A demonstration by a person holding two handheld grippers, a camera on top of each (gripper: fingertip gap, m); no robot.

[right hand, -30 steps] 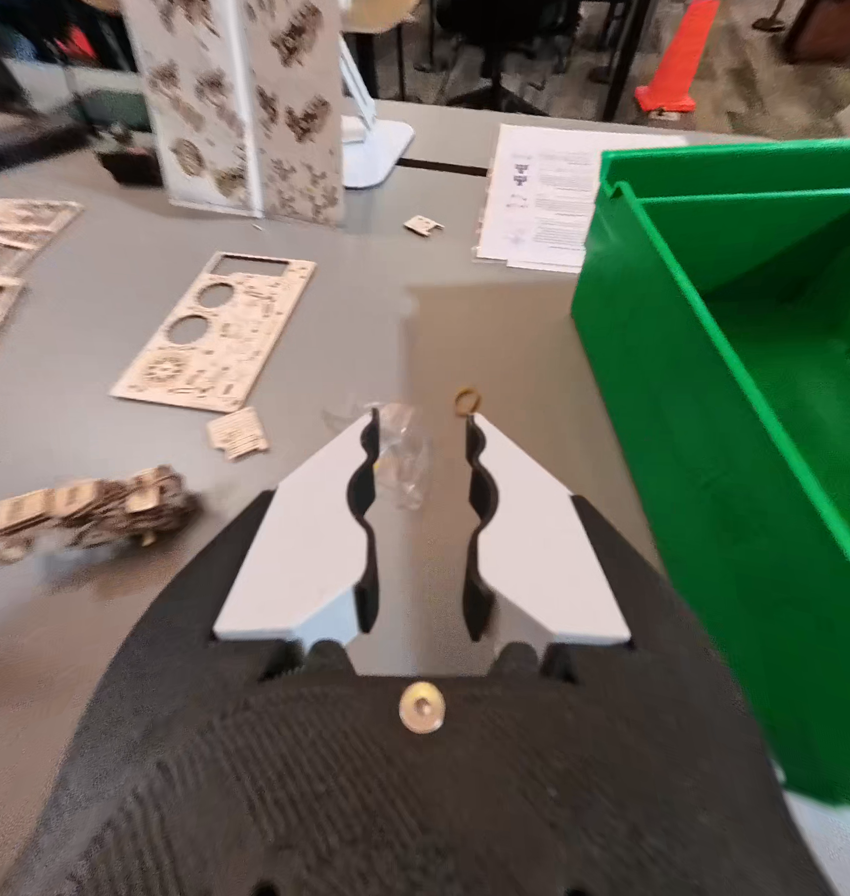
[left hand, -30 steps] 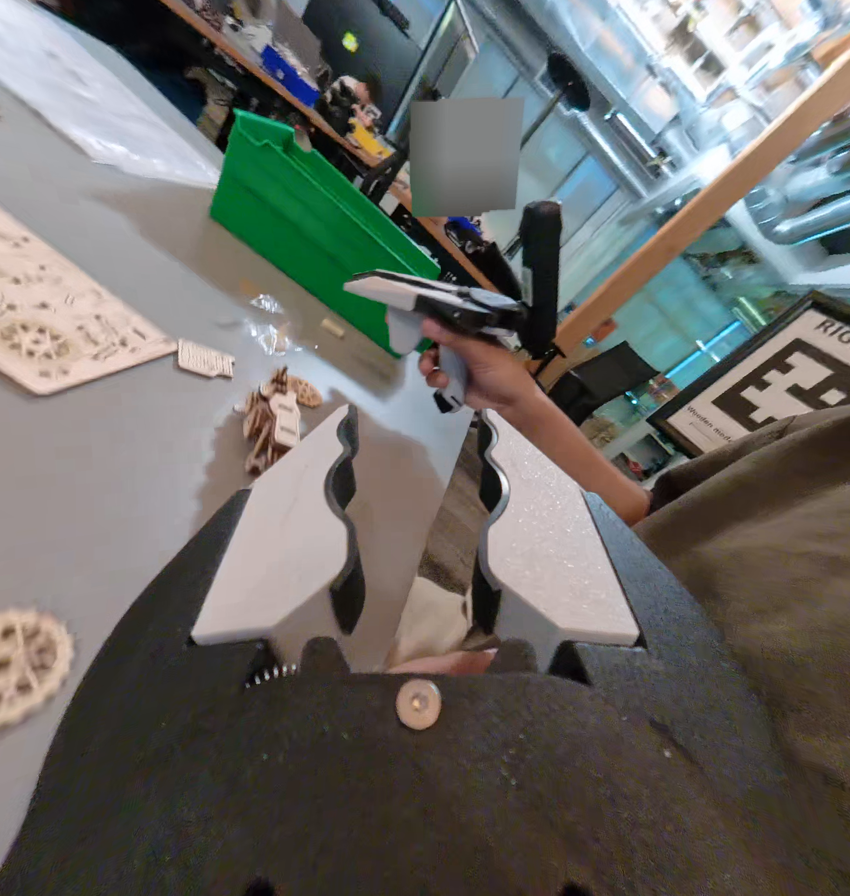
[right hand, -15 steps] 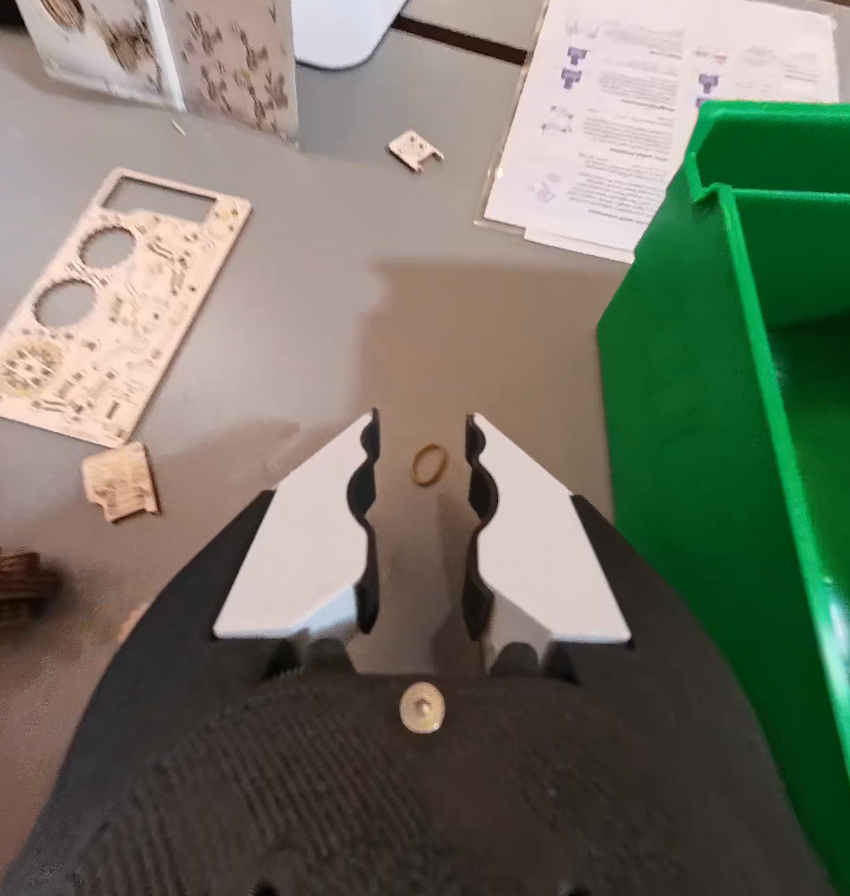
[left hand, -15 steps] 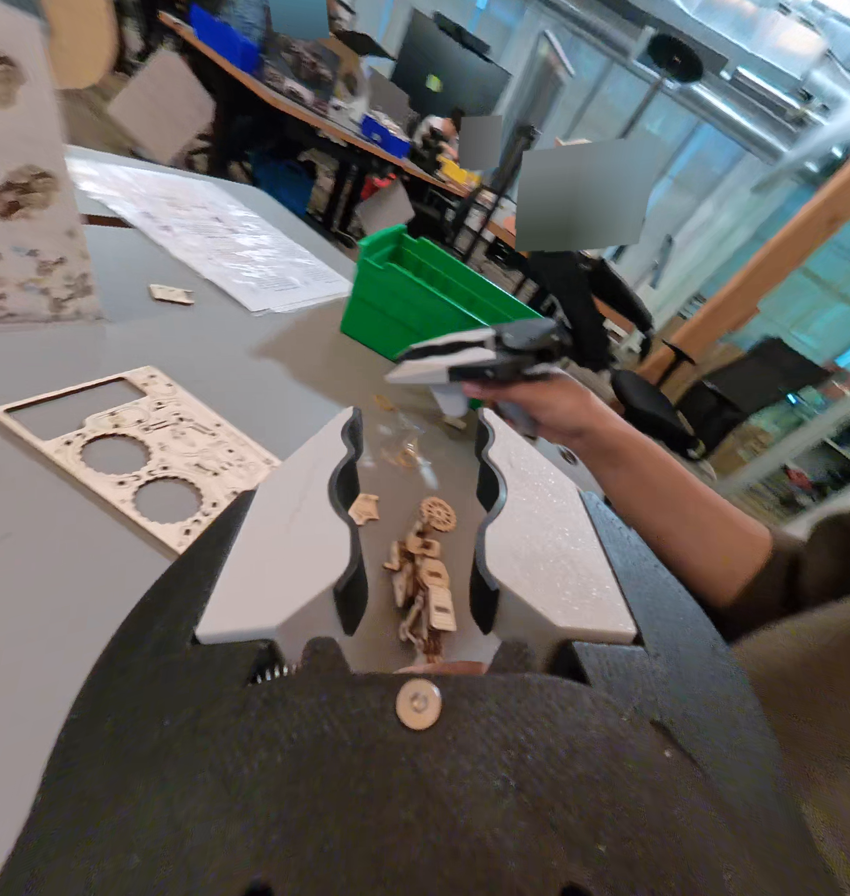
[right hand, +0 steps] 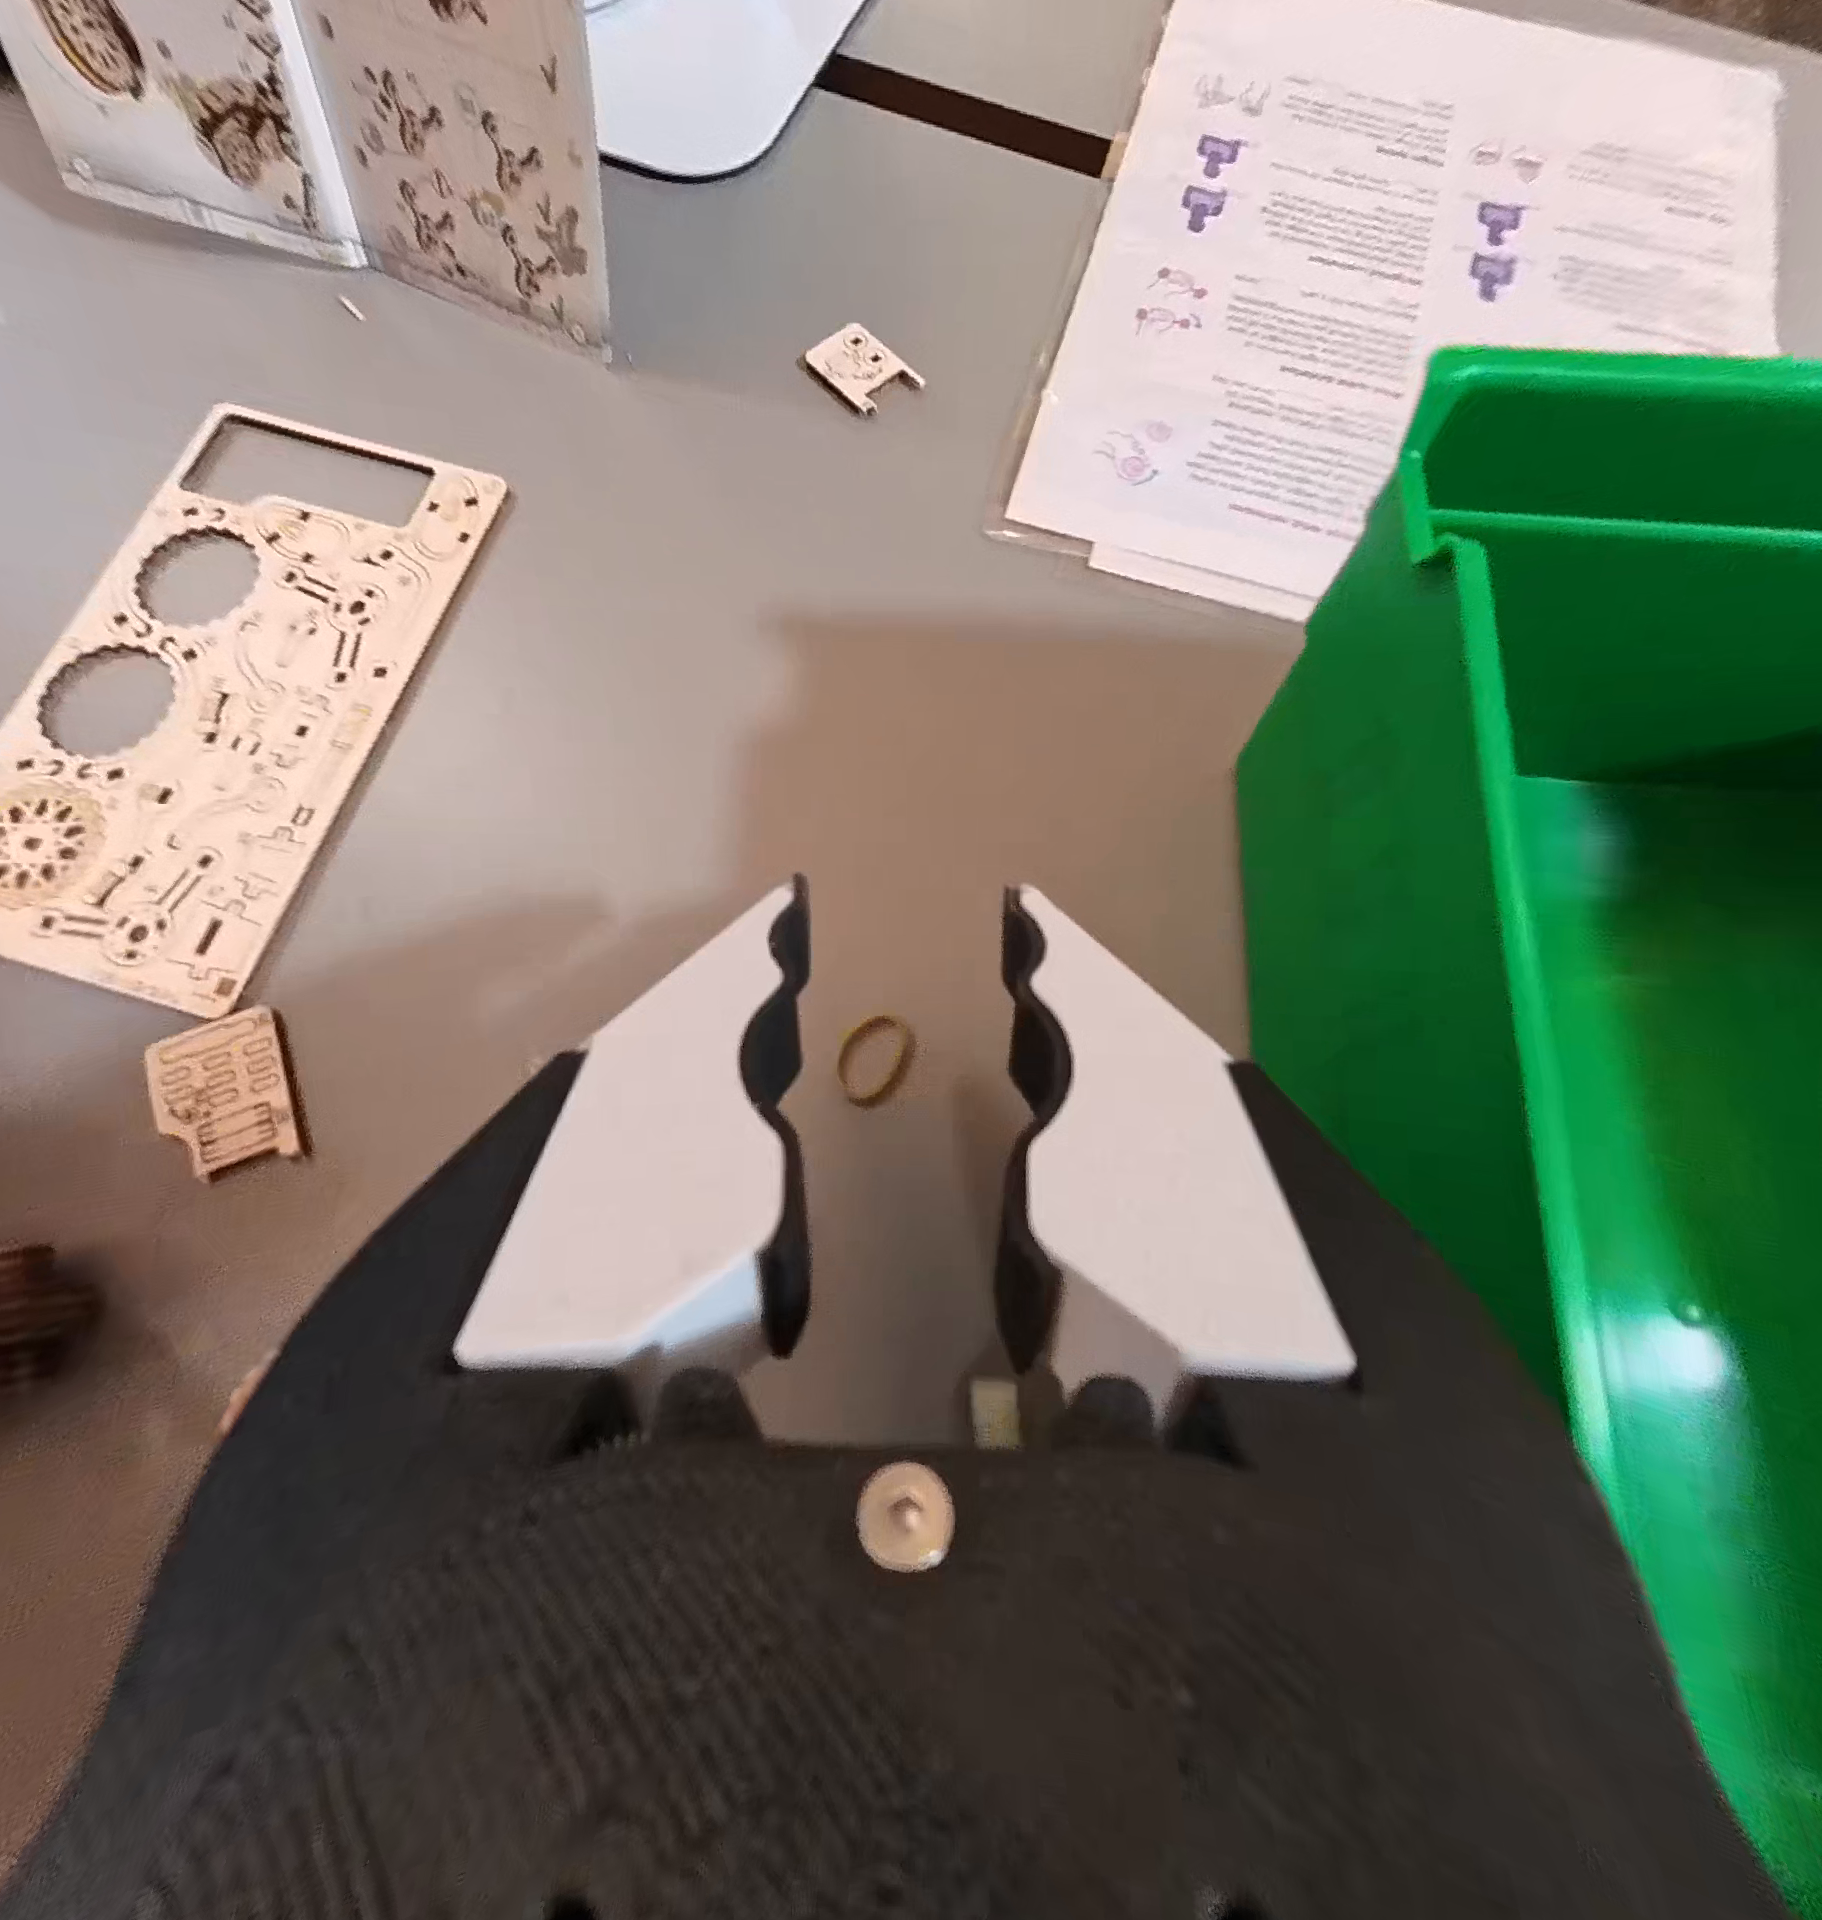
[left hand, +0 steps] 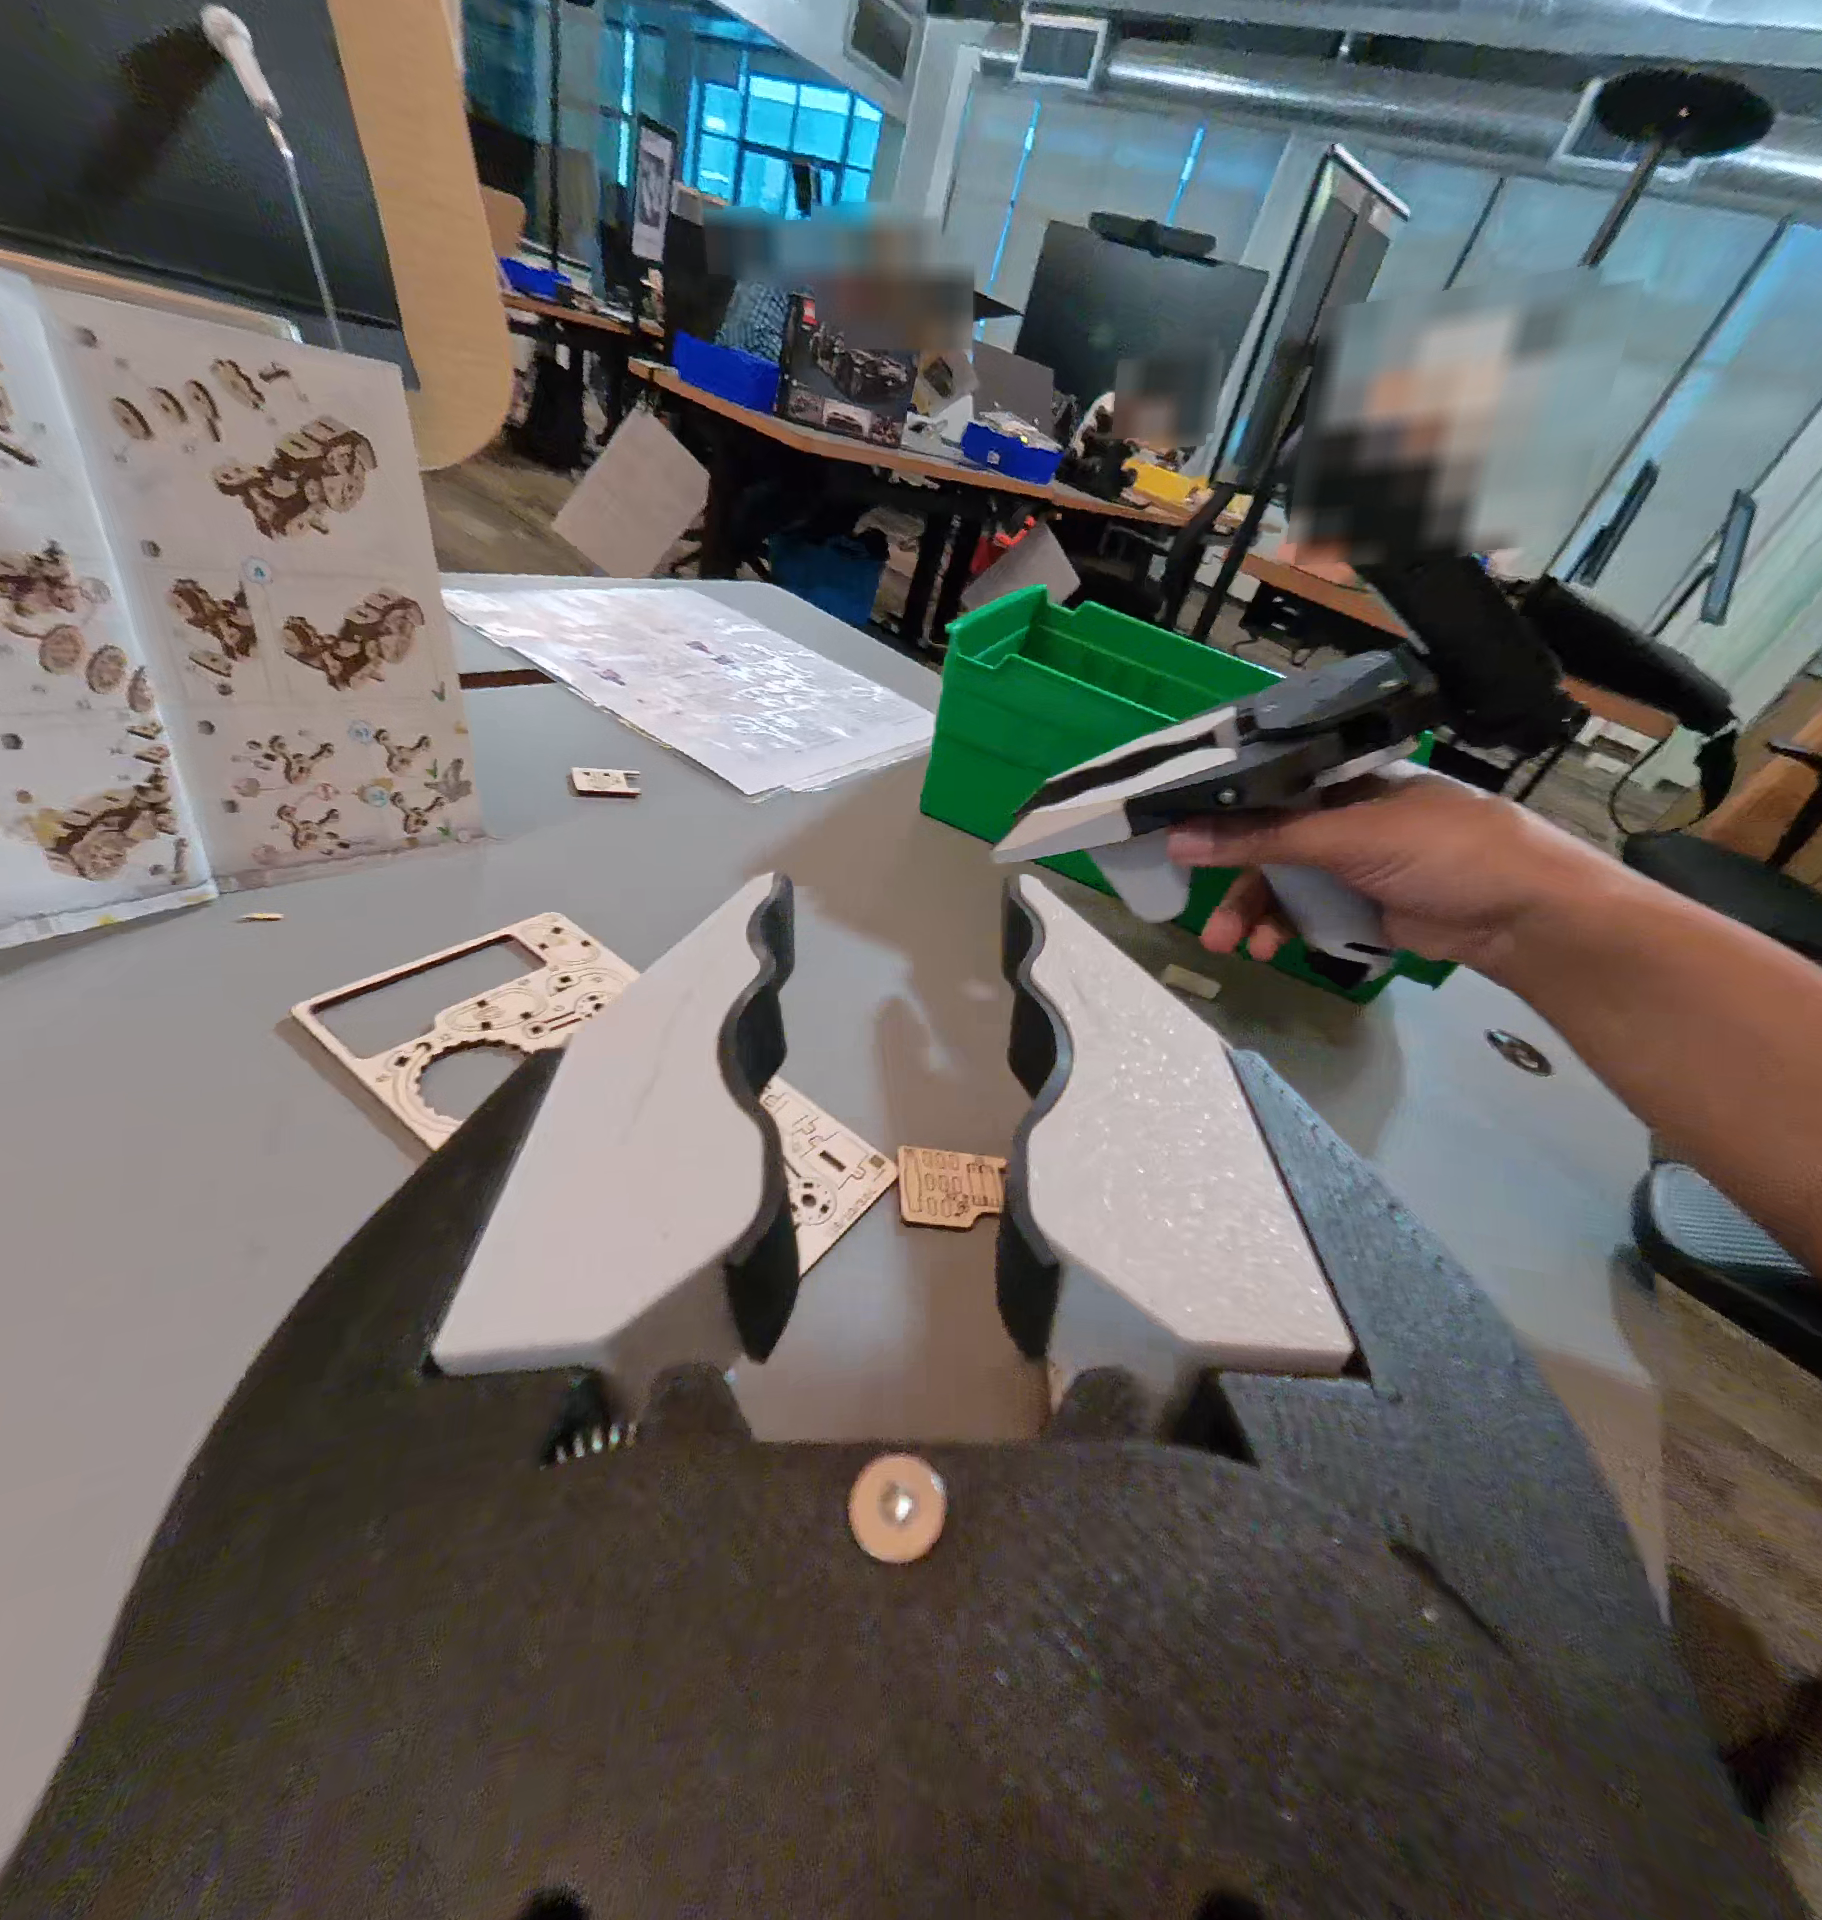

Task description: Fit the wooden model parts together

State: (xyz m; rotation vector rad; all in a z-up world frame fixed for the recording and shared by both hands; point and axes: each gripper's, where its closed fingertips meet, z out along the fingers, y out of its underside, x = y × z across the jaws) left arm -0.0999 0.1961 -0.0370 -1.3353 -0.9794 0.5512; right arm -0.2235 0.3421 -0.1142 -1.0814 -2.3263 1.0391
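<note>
My left gripper (left hand: pixel 891 894) is open and empty above the grey table. Below it lie a laser-cut wooden parts sheet (left hand: pixel 471 1029) and a small loose wooden part (left hand: pixel 948 1184). My right gripper (right hand: pixel 902 894) is open and empty; a small rubber band (right hand: pixel 876 1058) lies on the table between its fingers. The same sheet (right hand: pixel 211 707) and small part (right hand: pixel 226 1107) lie to its left. A partly built dark wooden model (right hand: pixel 3 1309) shows at the left edge. The right gripper (left hand: pixel 1021 831), held by a hand, also shows in the left wrist view.
A green bin (right hand: pixel 1613 831) stands close to the right of my right gripper and shows in the left wrist view (left hand: pixel 1073 707). An instruction booklet (left hand: pixel 211 623) stands at the back left. Printed sheets (right hand: pixel 1406 260) and another small wooden part (right hand: pixel 865 366) lie behind. My hands' fingertips stand some 20 cm from each other.
The left view has swung from the model pieces to the parts sheet and small part. The right gripper has moved forward and lower, so the rubber band now lies between its fingers.
</note>
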